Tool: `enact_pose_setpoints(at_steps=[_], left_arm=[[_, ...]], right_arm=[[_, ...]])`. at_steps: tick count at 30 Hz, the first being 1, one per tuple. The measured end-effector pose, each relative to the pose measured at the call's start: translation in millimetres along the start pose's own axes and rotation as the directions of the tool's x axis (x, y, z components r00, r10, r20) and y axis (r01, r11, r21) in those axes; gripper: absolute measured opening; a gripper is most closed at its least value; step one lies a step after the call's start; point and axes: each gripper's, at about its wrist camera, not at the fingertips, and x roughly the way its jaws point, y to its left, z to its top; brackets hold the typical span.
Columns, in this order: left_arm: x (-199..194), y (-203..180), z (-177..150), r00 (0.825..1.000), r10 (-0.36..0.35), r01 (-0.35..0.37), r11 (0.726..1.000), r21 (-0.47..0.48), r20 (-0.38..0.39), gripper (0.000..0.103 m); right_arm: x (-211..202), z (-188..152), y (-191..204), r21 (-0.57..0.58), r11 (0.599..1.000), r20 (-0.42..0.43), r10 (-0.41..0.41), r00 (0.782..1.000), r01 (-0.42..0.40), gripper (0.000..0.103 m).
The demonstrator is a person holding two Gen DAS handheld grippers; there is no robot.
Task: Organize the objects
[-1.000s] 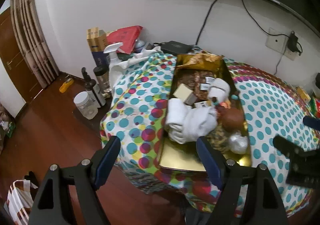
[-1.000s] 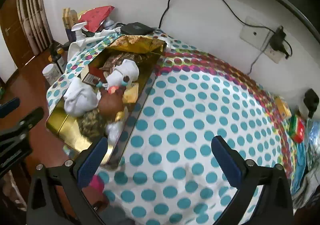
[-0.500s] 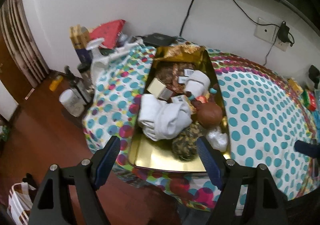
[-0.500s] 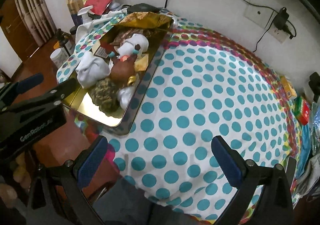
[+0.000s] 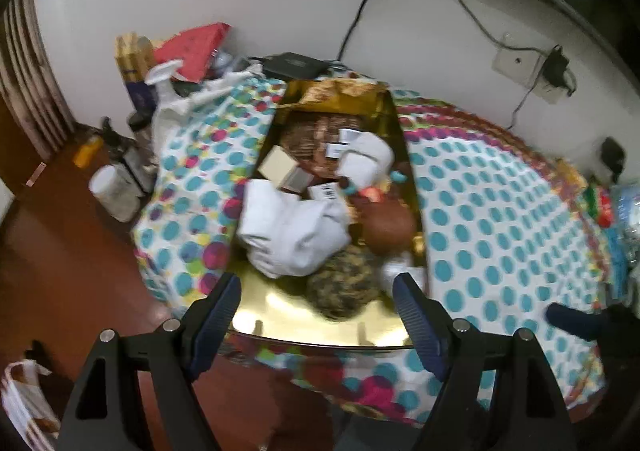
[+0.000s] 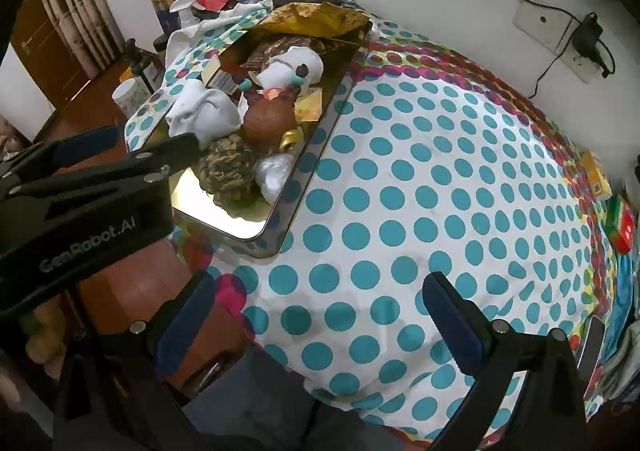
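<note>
a: which step is this?

b: the approach, i'd judge. the left gripper (image 5: 316,305) hangs over the near end of the gold tray (image 5: 288,325), jaws spread wide with nothing between them. the right gripper (image 6: 320,311) hovers over bare polka-dot tablecloth (image 6: 440,179) near the table's front edge, also spread and empty.

a: and the things to organize?

b: heaped in the tray at the table's left edge: a white cloth bundle (image 5: 292,231), a mottled knitted ball (image 5: 344,287) just in front of it, a brown round pot (image 5: 390,225) beside them.

a: next move?

b: probably lowering the left jaws around the knitted ball, the nearest piece, without snagging the cloth.

a: do the views differ?

b: the right one shows a gold ring-shaped piece (image 6: 290,139) and a white crumpled wad (image 6: 276,171) by the tray's right rim; the left shows jars (image 5: 114,191) on the floor more plainly.
</note>
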Motion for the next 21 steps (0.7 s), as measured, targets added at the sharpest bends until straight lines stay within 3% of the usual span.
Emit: enact_pose_setpoints(at_steps=[3, 11, 21], left_arm=[[-2, -7, -1, 0.999, 0.029, -0.03, 0.999, 0.032, 0.021, 0.081], [1, -11, -1, 1.0, -0.009, 0.009, 1.0, 0.028, 0.001, 0.081], [-5, -18, -3, 1.0, 0.016, -0.017, 0.998, 0.054, 0.024, 0.081]], right_arm=[[1, 0, 0, 0.0, 1.0, -0.006, 0.006, 1.0, -0.006, 0.103], [2, -1, 2, -0.01, 1.0, -0.016, 0.001, 1.0, -0.002, 0.103], [2, -3, -2, -0.005, 1.0, -0.015, -0.004, 1.0, 0.004, 0.103]])
